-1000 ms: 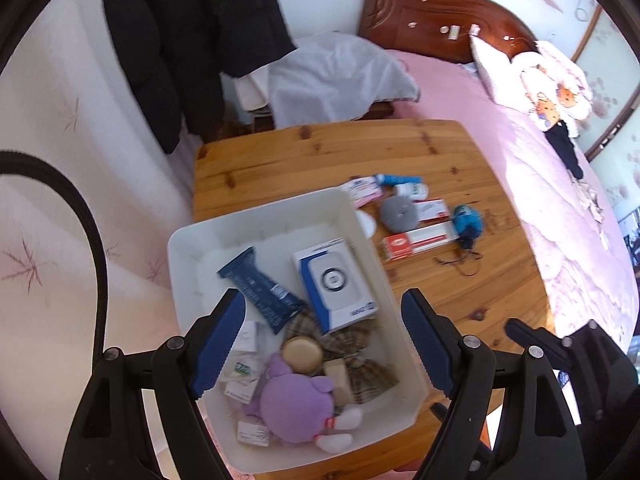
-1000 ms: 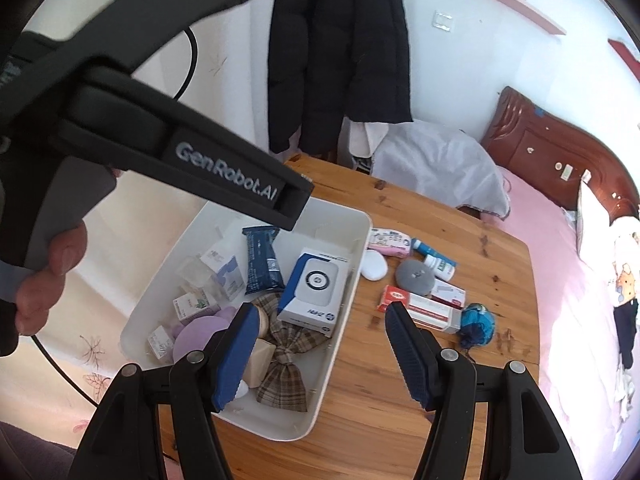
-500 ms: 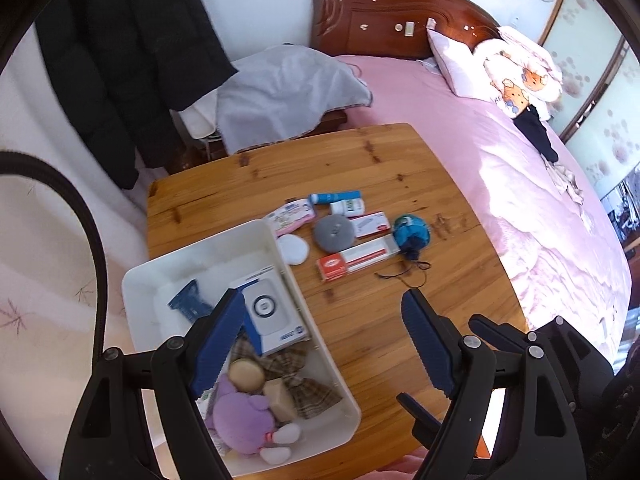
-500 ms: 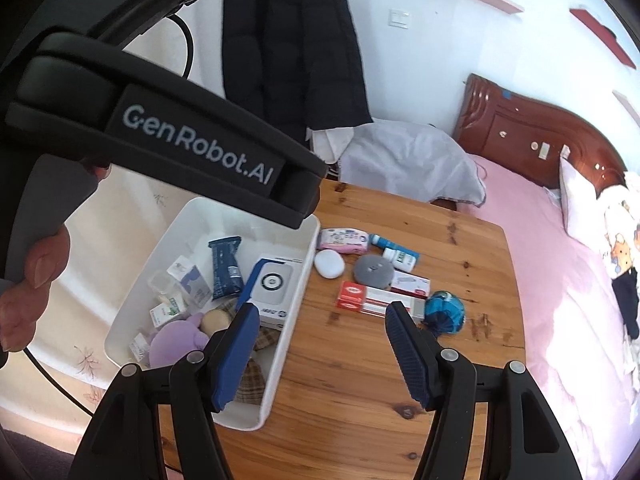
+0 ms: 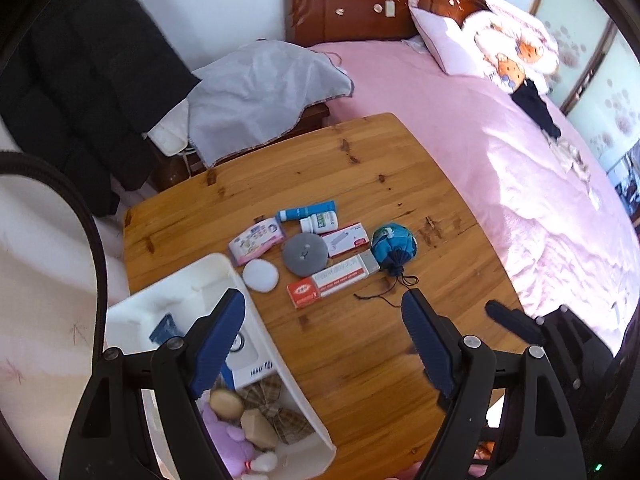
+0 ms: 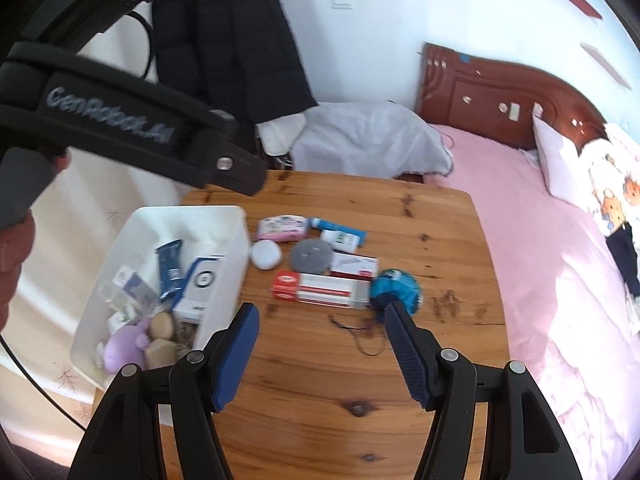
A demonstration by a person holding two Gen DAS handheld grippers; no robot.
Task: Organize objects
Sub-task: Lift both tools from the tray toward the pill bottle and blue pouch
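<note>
A white bin (image 5: 208,276) (image 6: 236,248) stands at the left of the wooden table and holds a purple plush toy (image 6: 124,344), a blue-white box (image 6: 200,284), a dark blue packet (image 6: 170,264) and small items. On the table beside it lie a red-white long box (image 5: 332,280) (image 6: 320,290), a grey disc (image 5: 305,254) (image 6: 311,256), a white round pad (image 5: 260,275) (image 6: 265,254), a pink packet (image 5: 256,240), a blue pouch (image 5: 394,246) (image 6: 396,290) and small bottles. My left gripper (image 5: 323,320) and right gripper (image 6: 320,332) hover open and empty above the table's near side.
A pink bed (image 5: 500,152) runs along the table's right side, with a dark wooden headboard (image 5: 372,4). A grey cloth (image 5: 260,84) covers furniture behind the table. A black coat (image 6: 228,40) hangs on the wall. The left gripper's body (image 6: 120,120) crosses the right wrist view.
Both grippers have swung to the right, away from over the bin and toward the loose items on the table. Both have stayed open and empty.
</note>
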